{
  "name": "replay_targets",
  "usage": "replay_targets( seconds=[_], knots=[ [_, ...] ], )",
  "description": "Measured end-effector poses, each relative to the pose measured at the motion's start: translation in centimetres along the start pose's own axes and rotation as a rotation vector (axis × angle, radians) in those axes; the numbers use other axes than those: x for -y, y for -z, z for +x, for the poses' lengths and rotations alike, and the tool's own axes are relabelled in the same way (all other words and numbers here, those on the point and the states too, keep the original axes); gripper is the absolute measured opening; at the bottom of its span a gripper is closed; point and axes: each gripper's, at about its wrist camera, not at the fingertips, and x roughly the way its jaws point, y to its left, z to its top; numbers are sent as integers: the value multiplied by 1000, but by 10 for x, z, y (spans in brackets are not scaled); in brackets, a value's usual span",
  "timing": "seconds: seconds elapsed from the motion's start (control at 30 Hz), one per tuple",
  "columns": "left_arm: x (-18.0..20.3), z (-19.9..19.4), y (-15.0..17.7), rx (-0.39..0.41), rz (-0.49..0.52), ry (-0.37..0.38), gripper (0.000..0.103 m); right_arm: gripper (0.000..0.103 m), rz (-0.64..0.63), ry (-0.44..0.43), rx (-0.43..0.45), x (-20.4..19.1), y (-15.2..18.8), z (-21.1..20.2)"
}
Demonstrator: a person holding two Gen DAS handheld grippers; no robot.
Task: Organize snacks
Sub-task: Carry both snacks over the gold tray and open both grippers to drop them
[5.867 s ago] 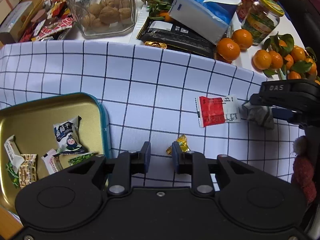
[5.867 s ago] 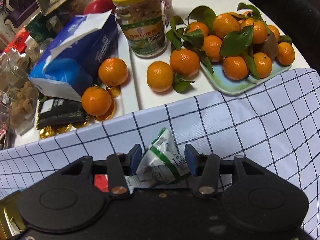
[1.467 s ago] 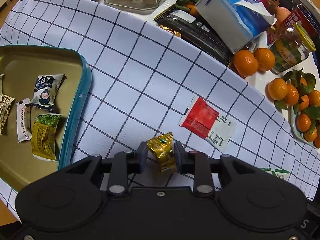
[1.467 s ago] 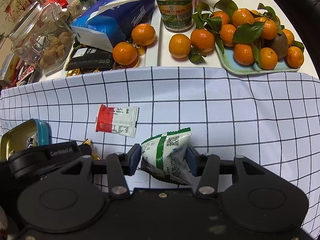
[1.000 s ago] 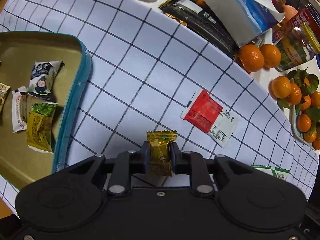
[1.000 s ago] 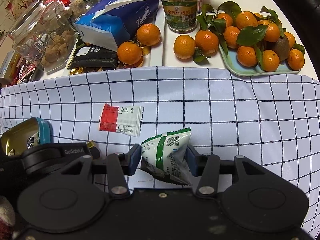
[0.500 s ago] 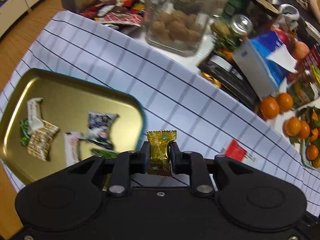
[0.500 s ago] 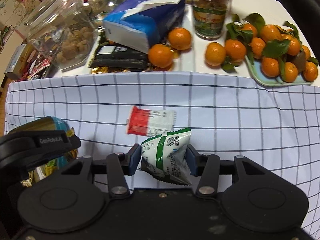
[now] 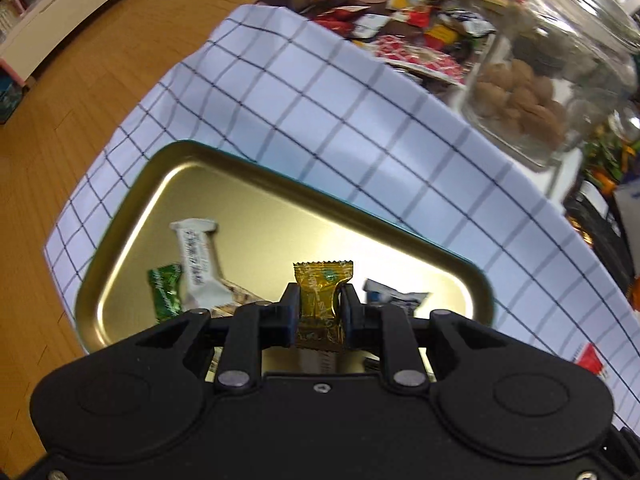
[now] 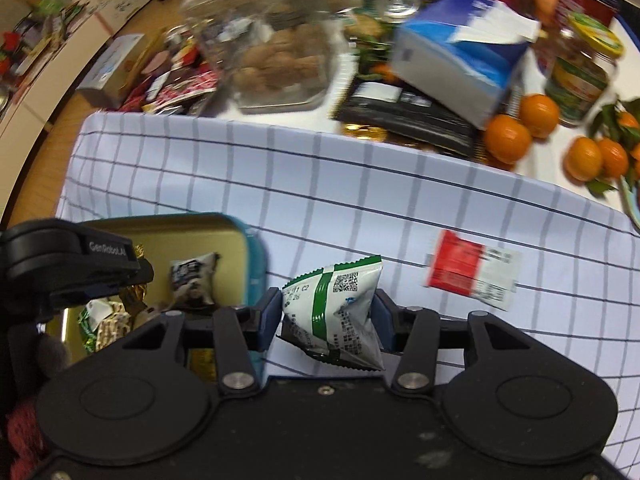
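My left gripper (image 9: 319, 312) is shut on a gold-wrapped candy (image 9: 322, 300) and hangs over the gold tin tray (image 9: 248, 208) with its teal rim. Several wrapped snacks lie in the tray, among them a white bar (image 9: 198, 260) and a green candy (image 9: 165, 290). My right gripper (image 10: 326, 316) is shut on a white and green snack packet (image 10: 336, 312) above the checked cloth, just right of the tray (image 10: 250, 252). The left gripper's body (image 10: 72, 264) shows over the tray in the right wrist view. A red and white packet (image 10: 472, 276) lies on the cloth to the right.
A glass jar of walnuts (image 9: 532, 92) and a heap of wrapped sweets (image 9: 404, 28) stand behind the cloth. A blue tissue pack (image 10: 464, 56), a dark packet (image 10: 408, 116), mandarins (image 10: 508, 138) and a yellow-lidded jar (image 10: 580, 76) crowd the far right. Wooden floor (image 9: 80, 80) lies beyond the table's left edge.
Both grippers have swung left with their snacks. The left one went from over the cloth to above the tray; the right one came up beside the tray's right rim.
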Motion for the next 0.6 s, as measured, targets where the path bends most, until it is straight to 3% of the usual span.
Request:
replay_targets(
  seconds=[0.2,0.47,0.6],
  knots=[
    [-29,6,-13,31,-48,-82,29,51,-65,-25,-11,-37,4,6],
    [-39,5,-17,26,-37,-14,31,51,-129,-53,-14,-63,16,2],
    [-45,0,-20,52,-80,-20,36,51,-158,-86,-11,-71,18,-1]
  ],
)
